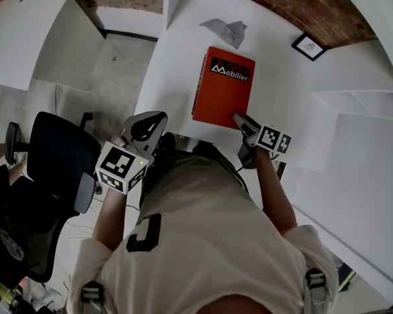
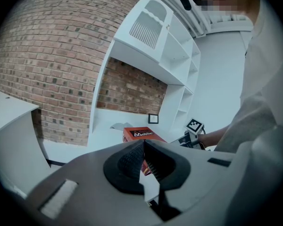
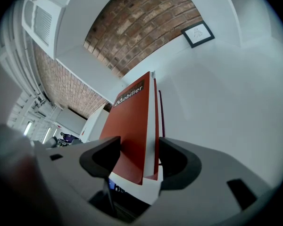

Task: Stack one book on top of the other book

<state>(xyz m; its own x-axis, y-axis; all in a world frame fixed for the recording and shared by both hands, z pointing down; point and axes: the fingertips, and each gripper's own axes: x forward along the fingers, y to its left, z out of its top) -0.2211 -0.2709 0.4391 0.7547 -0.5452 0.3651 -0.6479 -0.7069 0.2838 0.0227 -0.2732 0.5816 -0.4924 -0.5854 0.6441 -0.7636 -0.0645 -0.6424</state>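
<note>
**Red book gripped at its near right corner, close to the near edge of the tabletop.**
The right gripper is spread wide, and its pads appear pressed on the cover and the underside. The left gripper is held back off the near edge, closed and empty. A second book cannot be made out plainly, so the step is judged as either lifting or seating. A corner hold calls for a slow, level move, then a clean release.
</note>
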